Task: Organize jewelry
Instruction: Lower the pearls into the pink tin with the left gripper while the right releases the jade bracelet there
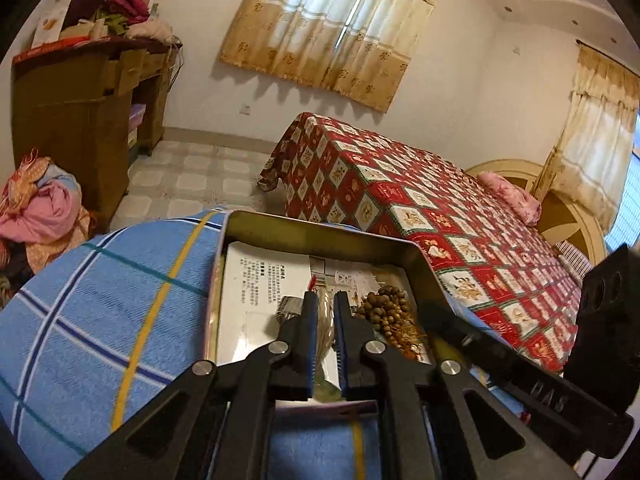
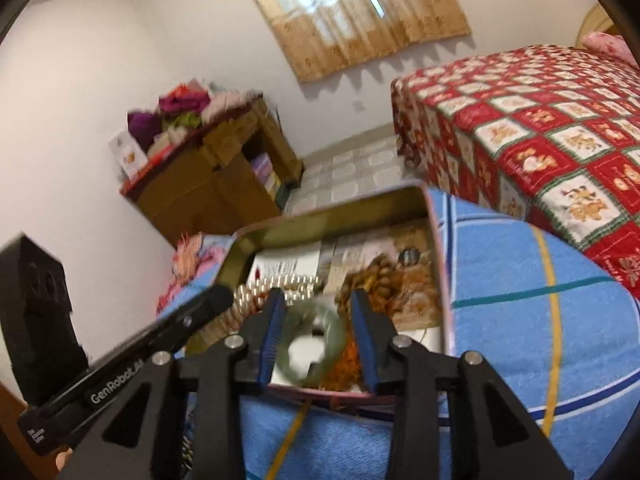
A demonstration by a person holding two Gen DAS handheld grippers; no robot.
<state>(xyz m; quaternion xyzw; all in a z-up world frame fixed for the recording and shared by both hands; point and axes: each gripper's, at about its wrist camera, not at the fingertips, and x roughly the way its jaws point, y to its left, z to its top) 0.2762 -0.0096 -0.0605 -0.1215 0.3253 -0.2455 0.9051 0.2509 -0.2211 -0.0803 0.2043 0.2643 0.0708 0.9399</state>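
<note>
- Both my jaws reach over the open tin (image 1: 320, 236): the left gripper (image 1: 326, 300) has only a narrow gap, pale strands lying inside it, pads not pressing; the right gripper (image 2: 318, 300) stands wider apart around a green bangle (image 2: 316, 344), without clamping it.
- That tin sits on a blue plaid cloth (image 1: 100, 312), beside the red patterned bed (image 1: 440, 208).
- Printed paper (image 1: 264, 276) lines the tin's floor.
- Brown beads (image 1: 386, 308) lie in a heap right of my left jaws.
- Pearly beads (image 2: 276, 284) lie left of my right jaws.
</note>
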